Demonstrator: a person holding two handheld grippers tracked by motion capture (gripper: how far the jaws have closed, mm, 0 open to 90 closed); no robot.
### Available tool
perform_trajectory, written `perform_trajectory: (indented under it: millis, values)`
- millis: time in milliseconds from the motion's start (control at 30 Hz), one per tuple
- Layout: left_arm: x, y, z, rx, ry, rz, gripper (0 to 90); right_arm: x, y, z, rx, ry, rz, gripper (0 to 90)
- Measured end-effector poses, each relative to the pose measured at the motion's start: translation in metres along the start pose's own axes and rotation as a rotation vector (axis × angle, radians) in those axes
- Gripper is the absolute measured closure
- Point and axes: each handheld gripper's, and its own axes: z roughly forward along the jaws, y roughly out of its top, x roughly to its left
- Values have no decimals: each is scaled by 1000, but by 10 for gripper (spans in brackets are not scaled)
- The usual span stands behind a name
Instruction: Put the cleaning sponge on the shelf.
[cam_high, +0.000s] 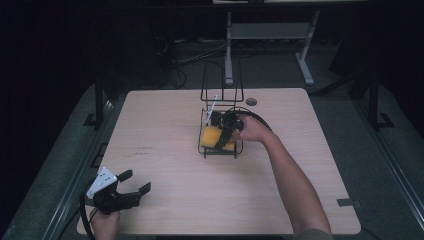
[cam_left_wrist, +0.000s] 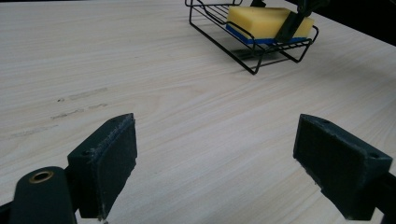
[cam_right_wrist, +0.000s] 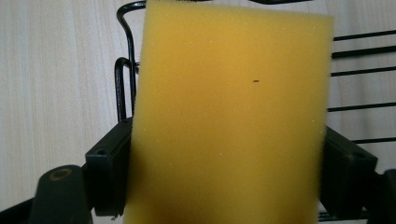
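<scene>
With my right gripper (cam_high: 223, 136) clamping the sponge (cam_right_wrist: 231, 116) inside the wire rack (cam_high: 206, 150), I'd keep it level and clear of the rack's rim, my left gripper (cam_high: 134, 183) idling wide open well away.

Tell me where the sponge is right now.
The sponge lies in the wire rack at mid-table in the high view, with the right claw closed on its sides.

High view overlooks the table (cam_high: 165, 165); left gripper view skims it, sharing the distant sponge (cam_left_wrist: 266, 21).
</scene>
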Motion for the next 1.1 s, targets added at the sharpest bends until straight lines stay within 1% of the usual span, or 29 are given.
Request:
perform_trajectory:
  millis: [200, 400, 567, 733, 800, 933, 1100]
  values:
    - [0, 0, 0, 1, 1, -1, 128, 0, -1, 0, 6, 1, 11, 185]
    - [0, 0, 0, 1, 0, 0, 128, 1, -1, -2, -3, -2, 13, 174]
    - [0, 0, 0, 1, 0, 0, 128, 3, -1, -7, -15, -12, 11, 168]
    - [-1, 0, 1, 1, -2, 2, 128, 4, -3, -12, -12, -19, 25, 166]
    - [-1, 0, 1, 1, -3, 1, 128, 4, -3, -13, -20, -16, 24, 166]
    - [-1, 0, 1, 1, -3, 0, 128, 5, -4, -17, -30, -30, 14, 167]
    - [-2, 0, 2, 4, -4, 4, 128, 6, -4, -23, -48, -33, 25, 168]
